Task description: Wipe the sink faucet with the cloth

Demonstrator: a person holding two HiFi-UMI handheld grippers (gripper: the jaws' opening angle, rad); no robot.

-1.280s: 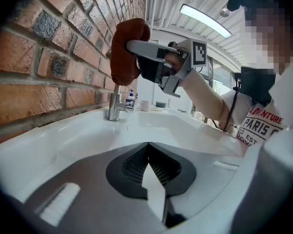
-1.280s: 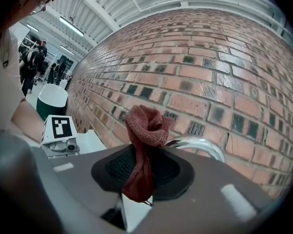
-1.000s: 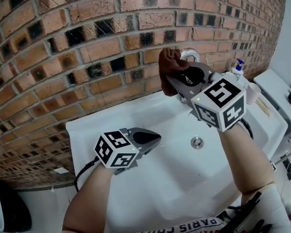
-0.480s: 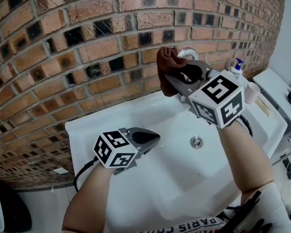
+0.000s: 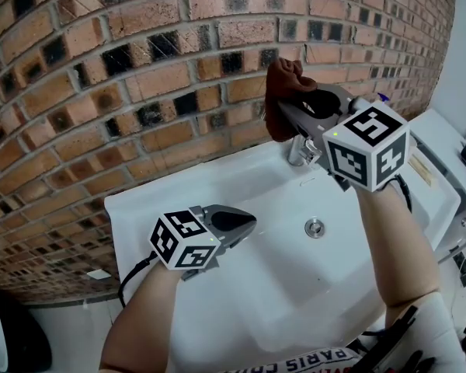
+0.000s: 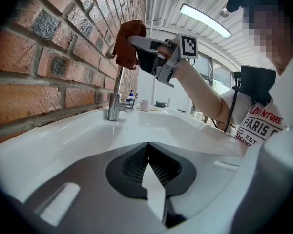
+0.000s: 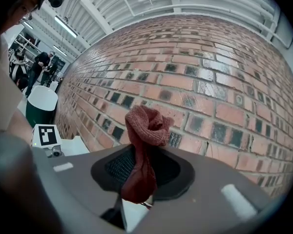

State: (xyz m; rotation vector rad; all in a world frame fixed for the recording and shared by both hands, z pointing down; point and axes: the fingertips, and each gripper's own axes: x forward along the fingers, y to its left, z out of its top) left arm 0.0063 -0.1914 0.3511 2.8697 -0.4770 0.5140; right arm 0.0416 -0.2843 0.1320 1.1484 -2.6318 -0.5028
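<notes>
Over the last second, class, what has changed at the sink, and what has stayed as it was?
The right gripper, shut on the cloth throughout, rose and shifted right along the brick wall. The cloth now sits over the curved top of the faucet, and the faucet's base, hidden before, shows. The left gripper stayed shut and empty over the sink.

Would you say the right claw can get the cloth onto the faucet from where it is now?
Probably yes: the right claw, shut on the cloth, hangs at the top of the faucet with nothing between. The left claw sits well clear.
</notes>
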